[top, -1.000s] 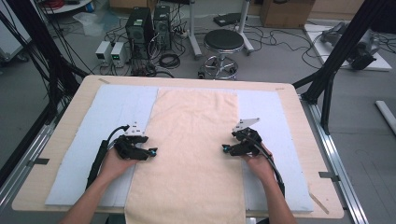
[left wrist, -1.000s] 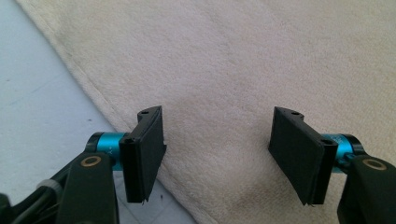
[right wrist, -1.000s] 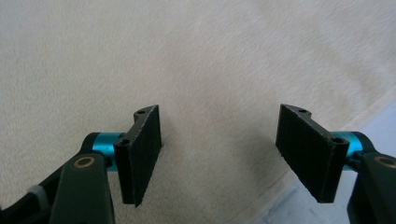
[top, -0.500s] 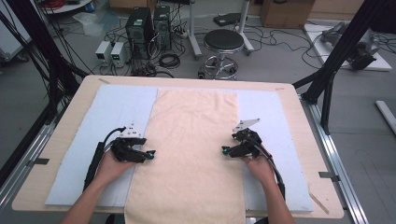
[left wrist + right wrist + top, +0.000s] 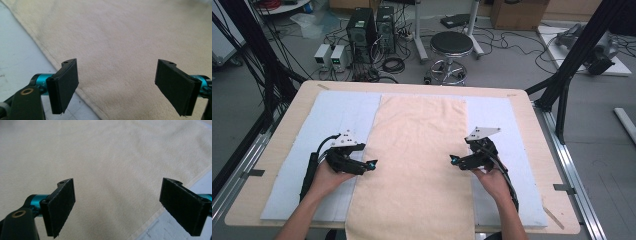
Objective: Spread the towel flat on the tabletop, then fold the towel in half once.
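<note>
Wooden table (image 5: 532, 112): we note a pale blue-white mat (image 5: 337, 115) covering most of its top. Flat on the mat, between left gripper (image 5: 371, 164) and right gripper (image 5: 453, 160), a cream towel (image 5: 417, 150) runs lengthwise; each gripper sits at one long edge.

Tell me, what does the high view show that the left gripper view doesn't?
High view alone: the whole wooden table, both hands, the right tongs, a round stool and computer boxes on the floor behind. Left gripper view alone: the black pads up close, standing apart with nothing between them, having just opened. Both: the cream towel lying flat on the pale blue mat, and the left tongs.
</note>
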Tool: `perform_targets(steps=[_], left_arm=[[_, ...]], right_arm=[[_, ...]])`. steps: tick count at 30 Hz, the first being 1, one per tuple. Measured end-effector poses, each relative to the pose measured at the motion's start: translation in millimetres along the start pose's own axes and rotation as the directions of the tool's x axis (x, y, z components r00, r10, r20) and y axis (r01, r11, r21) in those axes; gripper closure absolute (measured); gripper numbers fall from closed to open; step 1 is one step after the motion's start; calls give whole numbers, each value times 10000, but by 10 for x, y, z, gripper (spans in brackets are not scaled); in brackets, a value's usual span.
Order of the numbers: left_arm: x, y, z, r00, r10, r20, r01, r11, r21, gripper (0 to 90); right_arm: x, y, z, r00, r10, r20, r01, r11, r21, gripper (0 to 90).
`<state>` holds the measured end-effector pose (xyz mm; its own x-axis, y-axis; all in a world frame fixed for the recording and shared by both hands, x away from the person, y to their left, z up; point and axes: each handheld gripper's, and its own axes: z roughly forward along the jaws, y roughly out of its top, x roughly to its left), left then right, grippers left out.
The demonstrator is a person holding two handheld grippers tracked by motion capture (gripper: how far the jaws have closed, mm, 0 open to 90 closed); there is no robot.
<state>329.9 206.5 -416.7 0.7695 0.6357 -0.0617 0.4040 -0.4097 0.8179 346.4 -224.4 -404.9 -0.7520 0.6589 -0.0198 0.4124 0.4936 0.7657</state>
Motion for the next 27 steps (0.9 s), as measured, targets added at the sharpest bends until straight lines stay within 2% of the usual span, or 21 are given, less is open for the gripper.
perform_targets(steps=[3,7,22,27], left_arm=[[-14,23,-22,9999,-79,63,80,9998,-159,182],[-41,54,-32,9999,51,142,-48,9997,-234,178],[-57,66,-8,9996,89,260,-83,9997,-244,178],[-49,74,8,9995,69,298,-63,9998,-190,178]], right_arm=[[16,2,-51,10000,-10,10,10,10000,-92,123],[29,-20,-99,9999,103,-49,-104,9994,-343,122],[-10,-88,-69,9996,265,-17,-265,9996,58,123],[-20,-91,-92,9997,222,-35,-223,9998,-20,123]])
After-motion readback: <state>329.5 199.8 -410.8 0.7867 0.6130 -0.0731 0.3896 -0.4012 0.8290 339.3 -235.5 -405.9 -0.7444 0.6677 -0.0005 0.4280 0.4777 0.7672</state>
